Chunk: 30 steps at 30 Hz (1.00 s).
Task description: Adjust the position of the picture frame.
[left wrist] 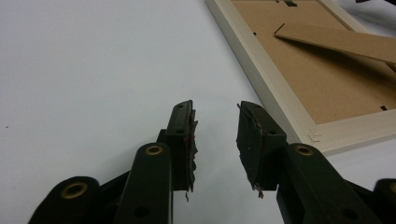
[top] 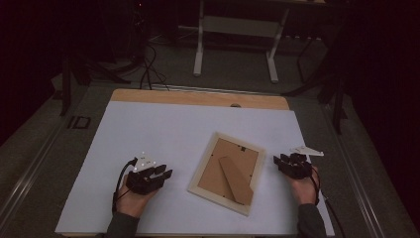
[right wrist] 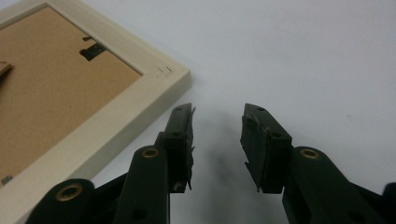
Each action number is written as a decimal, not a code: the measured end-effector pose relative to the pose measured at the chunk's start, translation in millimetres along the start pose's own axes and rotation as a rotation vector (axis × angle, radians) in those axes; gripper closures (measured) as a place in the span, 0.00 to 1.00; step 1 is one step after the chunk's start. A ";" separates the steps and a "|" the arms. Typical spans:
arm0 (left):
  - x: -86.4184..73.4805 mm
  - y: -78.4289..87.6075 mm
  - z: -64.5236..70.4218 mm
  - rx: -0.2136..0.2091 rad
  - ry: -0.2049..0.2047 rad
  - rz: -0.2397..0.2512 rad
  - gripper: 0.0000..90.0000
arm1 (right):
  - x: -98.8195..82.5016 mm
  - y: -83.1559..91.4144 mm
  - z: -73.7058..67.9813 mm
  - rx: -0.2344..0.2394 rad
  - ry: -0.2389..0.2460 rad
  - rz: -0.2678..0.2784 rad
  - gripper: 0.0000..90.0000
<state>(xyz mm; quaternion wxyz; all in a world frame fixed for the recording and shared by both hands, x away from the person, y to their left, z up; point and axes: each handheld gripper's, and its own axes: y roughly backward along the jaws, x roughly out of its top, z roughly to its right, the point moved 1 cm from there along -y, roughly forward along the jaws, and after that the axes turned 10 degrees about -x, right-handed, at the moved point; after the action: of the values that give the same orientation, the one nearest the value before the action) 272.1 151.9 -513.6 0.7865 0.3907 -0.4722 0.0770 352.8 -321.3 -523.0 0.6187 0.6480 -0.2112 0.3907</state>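
The picture frame (top: 227,173) lies face-down on the bench (top: 163,129), ungrasped; left gripper (top: 166,174) at nine o'clock, right gripper (top: 278,161) at three, both half-open and empty.

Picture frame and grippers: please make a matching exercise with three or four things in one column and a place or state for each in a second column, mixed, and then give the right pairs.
Column one:
1. picture frame
2. cardboard stand
3. left gripper
4. right gripper

Column two:
A. lies on the brown back panel of the frame
B. jaws apart, nothing between them, left of the frame in the high view
C. lies face down on the white table
D. jaws apart, nothing between them, beside a corner of the frame, right of it in the high view

Pairs: 1-C, 2-A, 3-B, 4-D
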 end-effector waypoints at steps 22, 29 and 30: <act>1.9 -23.4 34.3 -0.235 -0.128 -0.089 0.77 | 32.2 -18.8 -7.7 0.069 -0.021 0.041 0.69; -1.2 -35.4 46.5 -0.287 -0.182 -0.140 0.91 | 40.9 -23.6 -10.8 0.066 -0.017 0.041 0.69; -1.9 -36.9 47.3 -0.291 -0.189 -0.149 0.94 | 42.0 -24.3 -10.8 0.066 -0.016 0.040 0.69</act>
<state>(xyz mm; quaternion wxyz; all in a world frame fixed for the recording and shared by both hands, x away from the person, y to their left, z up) 256.9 94.7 -523.3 0.7905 0.3121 -0.5196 -0.0878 394.0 -298.5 -507.0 0.5873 0.6668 -0.2163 0.4045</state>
